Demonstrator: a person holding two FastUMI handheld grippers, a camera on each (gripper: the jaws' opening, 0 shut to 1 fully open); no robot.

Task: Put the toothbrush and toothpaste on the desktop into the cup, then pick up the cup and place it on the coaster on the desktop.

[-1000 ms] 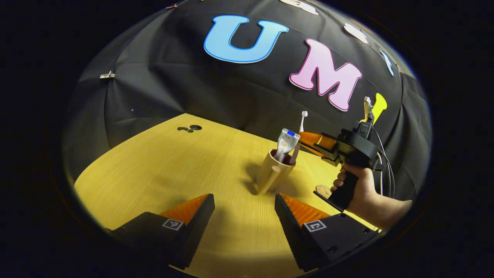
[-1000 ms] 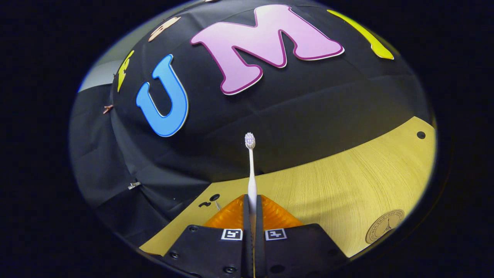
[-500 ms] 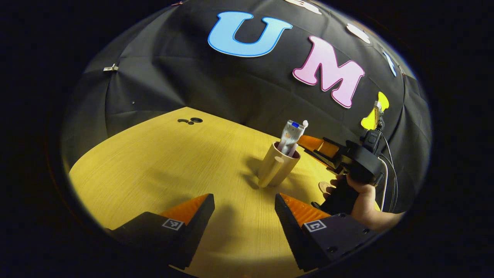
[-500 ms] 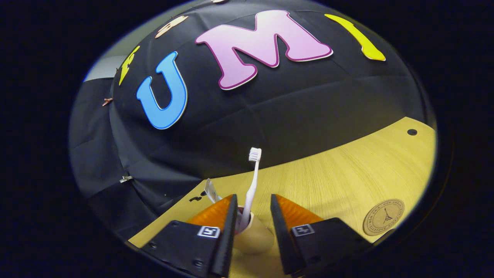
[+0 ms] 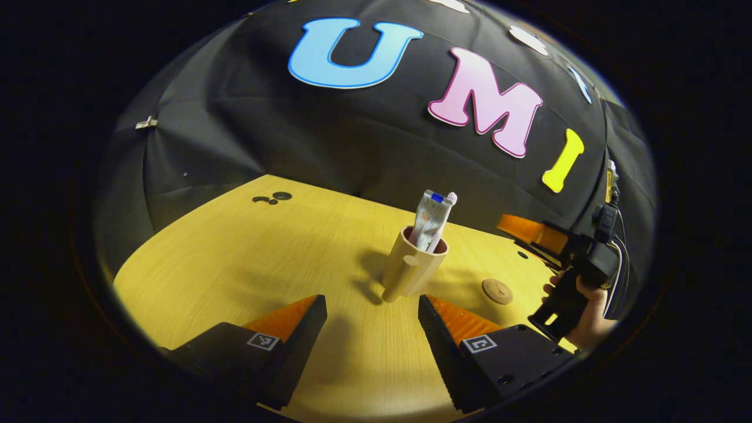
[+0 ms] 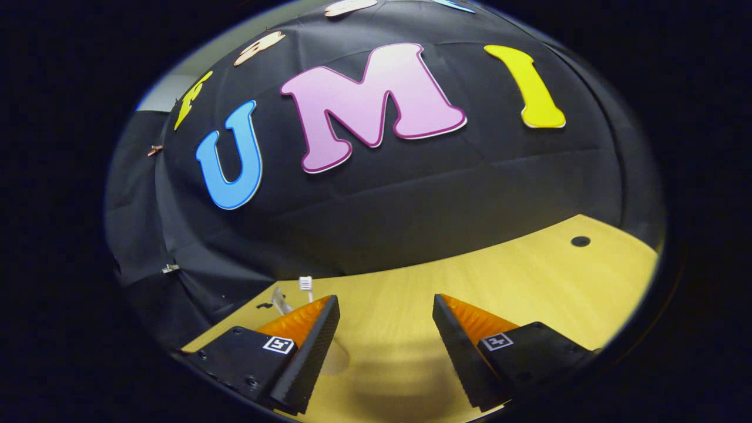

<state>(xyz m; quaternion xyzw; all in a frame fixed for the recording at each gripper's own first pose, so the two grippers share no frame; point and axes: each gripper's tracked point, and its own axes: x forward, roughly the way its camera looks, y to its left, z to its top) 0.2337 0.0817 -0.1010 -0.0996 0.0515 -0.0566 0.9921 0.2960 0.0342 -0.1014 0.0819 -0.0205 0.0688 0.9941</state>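
A beige cup (image 5: pixel 411 267) stands upright on the yellow wooden desktop (image 5: pixel 235 264), its handle turned toward me. A toothpaste tube (image 5: pixel 430 217) and a white toothbrush (image 5: pixel 451 198) lean inside it. My left gripper (image 5: pixel 373 305) is open, low over the desk just short of the cup, with nothing between its fingers. A round brown coaster (image 5: pixel 497 291) lies to the right of the cup. My right gripper (image 5: pixel 510 227), held by a hand (image 5: pixel 587 317), hovers open to the right beyond the coaster. In the right gripper view the open gripper (image 6: pixel 385 305) holds nothing; the toothbrush head (image 6: pixel 305 282) peeks out past its left finger.
The black cloth wall closes the desk off at the back. Small dark holes (image 5: pixel 275 197) mark the far left of the desktop, and another hole (image 6: pixel 580 241) sits at the far right in the right gripper view. Cables trail from the right gripper.
My right gripper opened, let the toothbrush drop into the cup, and pulled back to the right, away from the cup. The coaster came into view. My left gripper stayed open and nearly still.
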